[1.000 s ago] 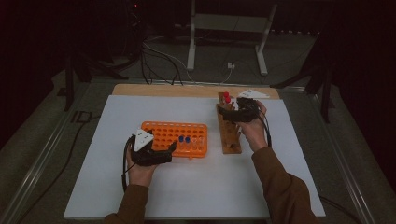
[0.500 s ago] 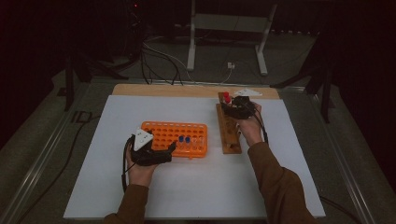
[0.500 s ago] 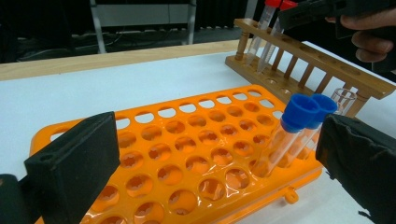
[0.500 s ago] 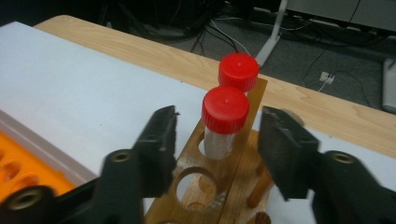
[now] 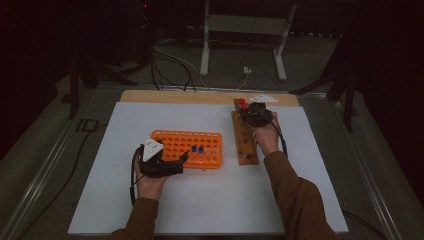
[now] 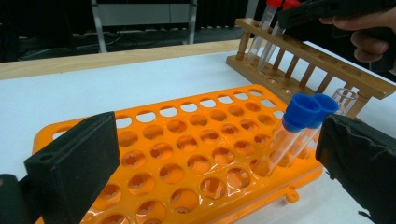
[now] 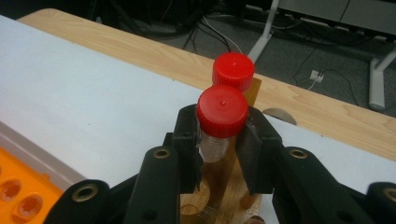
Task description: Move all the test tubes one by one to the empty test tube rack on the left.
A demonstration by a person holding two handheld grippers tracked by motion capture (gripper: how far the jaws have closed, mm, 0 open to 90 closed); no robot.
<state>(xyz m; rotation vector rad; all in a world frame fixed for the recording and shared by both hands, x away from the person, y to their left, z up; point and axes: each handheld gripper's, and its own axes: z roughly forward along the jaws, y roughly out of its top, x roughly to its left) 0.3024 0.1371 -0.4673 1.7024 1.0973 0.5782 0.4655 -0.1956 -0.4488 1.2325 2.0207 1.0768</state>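
Right hand-held gripper (image 7: 219, 140) clamped just under the cap of a red-capped tube (image 7: 221, 119), ready for lifting straight out of the wooden rack (image 5: 245, 140). Left hand-held gripper (image 6: 219, 168) wide open astride the orange rack (image 6: 187, 154), likely steadying it for the incoming tube.

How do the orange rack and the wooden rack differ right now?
The orange rack is a flat plastic grid with many rows of holes; the wooden rack is one narrow row on posts. The orange rack holds blue-capped tubes plus an uncapped one; the wooden rack holds red-capped tubes. The left gripper sits open at the orange rack; the right gripper is shut on a red-capped tube. Both racks stand on the white table.
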